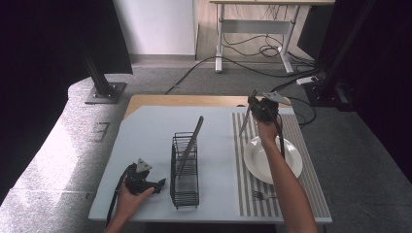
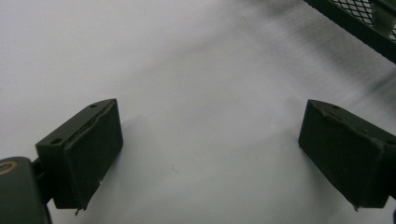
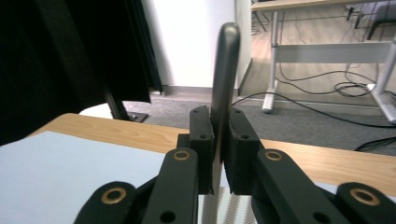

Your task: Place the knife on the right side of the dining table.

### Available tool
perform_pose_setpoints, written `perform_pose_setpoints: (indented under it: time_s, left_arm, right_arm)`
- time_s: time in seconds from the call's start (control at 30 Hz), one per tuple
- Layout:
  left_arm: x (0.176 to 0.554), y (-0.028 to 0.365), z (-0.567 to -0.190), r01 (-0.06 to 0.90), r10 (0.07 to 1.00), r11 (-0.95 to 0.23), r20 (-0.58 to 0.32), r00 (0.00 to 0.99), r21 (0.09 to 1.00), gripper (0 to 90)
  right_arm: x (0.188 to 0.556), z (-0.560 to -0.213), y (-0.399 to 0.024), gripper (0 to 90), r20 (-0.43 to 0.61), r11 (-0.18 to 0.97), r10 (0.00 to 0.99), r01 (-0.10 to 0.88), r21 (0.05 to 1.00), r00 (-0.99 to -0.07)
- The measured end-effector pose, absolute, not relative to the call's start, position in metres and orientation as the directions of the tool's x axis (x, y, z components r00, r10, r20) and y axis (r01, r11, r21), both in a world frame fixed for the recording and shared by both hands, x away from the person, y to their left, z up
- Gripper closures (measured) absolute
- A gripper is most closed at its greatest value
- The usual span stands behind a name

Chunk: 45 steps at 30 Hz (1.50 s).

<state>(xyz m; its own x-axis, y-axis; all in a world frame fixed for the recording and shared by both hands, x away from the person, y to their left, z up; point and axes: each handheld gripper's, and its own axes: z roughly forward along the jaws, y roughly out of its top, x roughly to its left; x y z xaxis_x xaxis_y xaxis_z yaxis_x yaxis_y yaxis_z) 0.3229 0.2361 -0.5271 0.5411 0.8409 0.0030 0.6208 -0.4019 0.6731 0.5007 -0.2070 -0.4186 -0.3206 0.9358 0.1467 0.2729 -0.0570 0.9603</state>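
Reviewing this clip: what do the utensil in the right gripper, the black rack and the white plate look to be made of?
Utensil clamped in the right gripper: looks like brushed or satin metal, grey with a soft sheen along its rounded handle end. Rack: thin black wire, probably coated or painted metal, matte. Plate: smooth glossy white, likely ceramic, though plastic cannot be ruled out.

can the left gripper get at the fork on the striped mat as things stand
Probably not directly. The left gripper, fingers open and empty, rests on the table left of the wire rack, which stands between it and the fork by the plate. It would need to lift over or go around.
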Motion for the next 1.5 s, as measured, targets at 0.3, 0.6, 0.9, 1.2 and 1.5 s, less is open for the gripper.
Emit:
perform_pose_setpoints:
  time_s: [0.3,0.6,0.9,1.2,1.5]
  left_arm:
    - [0.323,0.236,-0.527,0.62,0.841,-0.402,0.004,0.541,0.674,5.6]
    - [0.323,0.236,-0.527,0.62,0.842,-0.401,0.004,0.54,0.675,5.6]
    - [0.323,0.236,-0.527,0.62,0.841,-0.402,0.004,0.541,0.674,5.6]
    - [0.323,0.236,-0.527,0.619,0.841,-0.402,0.004,0.541,0.674,5.6]
    - [0.323,0.236,-0.527,0.619,0.841,-0.402,0.005,0.541,0.675,5.7]
  right_arm:
    - [0.502,-0.423,-0.235,78.6,0.16,-0.068,0.949,0.316,0.946,-0.273]
    - [0.501,-0.435,-0.262,73.8,0.175,-0.087,0.961,0.365,0.927,-0.215]
    - [0.501,-0.446,-0.282,69.6,0.204,-0.112,0.961,0.413,0.904,-0.185]
    - [0.502,-0.46,-0.298,67.3,0.27,-0.177,0.951,0.457,0.872,-0.147]
    - [0.502,-0.471,-0.309,66.3,0.332,-0.237,0.936,0.482,0.844,-0.12]
